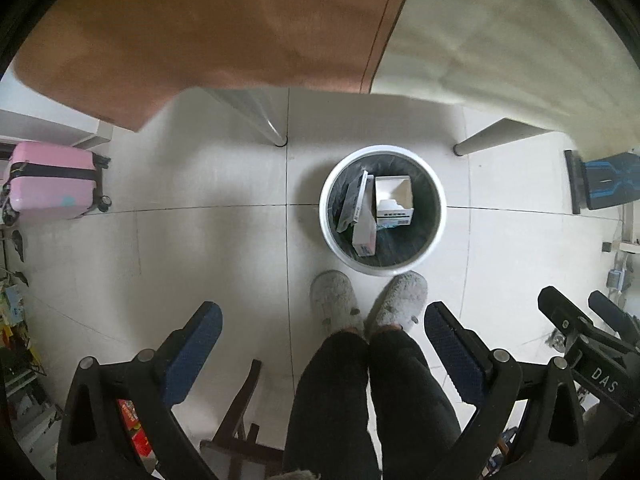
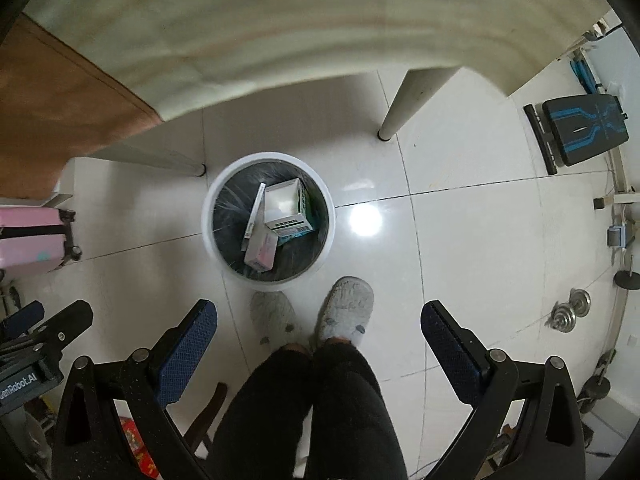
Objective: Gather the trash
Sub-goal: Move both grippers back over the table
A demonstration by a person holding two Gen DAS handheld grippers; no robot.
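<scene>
A white round trash bin [image 1: 332,236] with a dark liner stands on the tiled floor below the table edge; it also shows in the right wrist view [image 2: 210,240]. Several small cardboard boxes [image 1: 394,200] lie inside it, also seen from the right [image 2: 286,208]. My left gripper [image 1: 322,320] is open and empty, held high above the floor, with the bin ahead of it. My right gripper [image 2: 318,318] is open and empty, also high up, the bin ahead and to its left. The right gripper shows at the right edge of the left wrist view [image 1: 576,312].
The person's grey slippers [image 1: 368,300] and dark trousers stand just before the bin. A table with a brown mat [image 1: 200,32] and cream top [image 2: 280,20] overhangs. A pink suitcase [image 1: 52,180] is left; a black-blue bench [image 2: 584,128] and dumbbells [image 2: 572,308] are right.
</scene>
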